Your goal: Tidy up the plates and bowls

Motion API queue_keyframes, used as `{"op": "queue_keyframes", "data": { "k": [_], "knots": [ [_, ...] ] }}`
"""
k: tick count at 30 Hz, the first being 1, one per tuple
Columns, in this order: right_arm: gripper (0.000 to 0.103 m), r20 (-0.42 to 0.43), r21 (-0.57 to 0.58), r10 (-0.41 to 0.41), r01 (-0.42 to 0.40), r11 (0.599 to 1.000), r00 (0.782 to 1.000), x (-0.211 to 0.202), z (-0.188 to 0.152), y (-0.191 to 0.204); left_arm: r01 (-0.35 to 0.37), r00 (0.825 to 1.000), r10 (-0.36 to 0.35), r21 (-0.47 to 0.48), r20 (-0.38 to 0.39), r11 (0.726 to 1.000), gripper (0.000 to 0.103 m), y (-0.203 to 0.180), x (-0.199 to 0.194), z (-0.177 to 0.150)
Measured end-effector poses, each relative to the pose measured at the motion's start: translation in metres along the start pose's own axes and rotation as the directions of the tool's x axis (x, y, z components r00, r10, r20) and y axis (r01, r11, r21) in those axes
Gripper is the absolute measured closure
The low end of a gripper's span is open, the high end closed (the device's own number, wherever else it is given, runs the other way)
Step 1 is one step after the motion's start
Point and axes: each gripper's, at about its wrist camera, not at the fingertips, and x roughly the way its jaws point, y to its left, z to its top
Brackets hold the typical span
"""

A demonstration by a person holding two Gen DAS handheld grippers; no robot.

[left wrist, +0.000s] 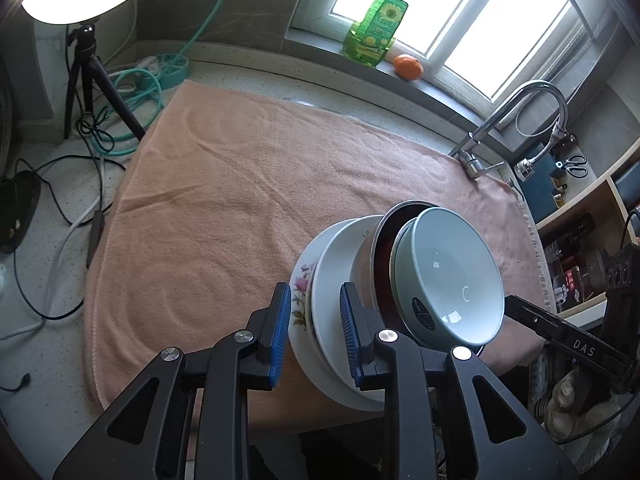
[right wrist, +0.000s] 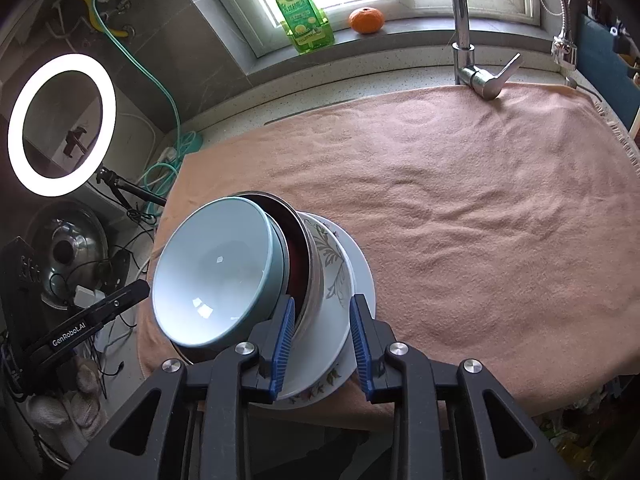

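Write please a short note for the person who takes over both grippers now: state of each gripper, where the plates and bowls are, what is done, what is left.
Left gripper: open, jaws astride the plate rims on the stack's left side, pads not pressing.
Right gripper: open, jaws astride the rims on the right side, not gripping.
Dishes: one stack at the near edge of the pink towel. Floral plate at the bottom, white plate on it, then a patterned bowl, a steel bowl, and the light blue bowl on top.
Done: everything is nested in one pile.
Left: probably only to back both grippers away; the pile overhangs the towel edge, so check it.
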Motion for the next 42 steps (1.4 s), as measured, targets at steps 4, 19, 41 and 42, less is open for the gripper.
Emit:
{"op": "queue_keyframes", "data": {
  "k": [4, 19, 41, 42],
  "knots": [
    [0.077, 0.019, -0.004, -0.009, 0.009, 1.0, 1.0, -0.007, -0.004, 0.002, -0.023, 0.999, 0.023, 0.005, 0.024, 1.0, 0.079, 0.004, -0.008, -0.001],
    [0.068, 0.111, -0.084, -0.066, 0.075, 0.994, 0.992, -0.033, -0.018, 0.016, -0.072, 0.991, 0.058, 0.112, 0.12, 0.991, 0.052, -0.021, -0.045, -0.018],
    [0.035, 0.234, -0.148, -0.077, 0.114, 0.982, 0.969, -0.058, -0.062, 0.046, -0.054, 0.994, 0.032, 0.212, 0.108, 0.976, 0.039, -0.061, -0.056, -0.05],
    [0.035, 0.235, -0.148, -0.078, 0.115, 0.982, 0.969, -0.059, -0.062, 0.046, -0.053, 0.994, 0.031, 0.214, 0.107, 0.975, 0.039, -0.062, -0.057, -0.05]
  ]
}}
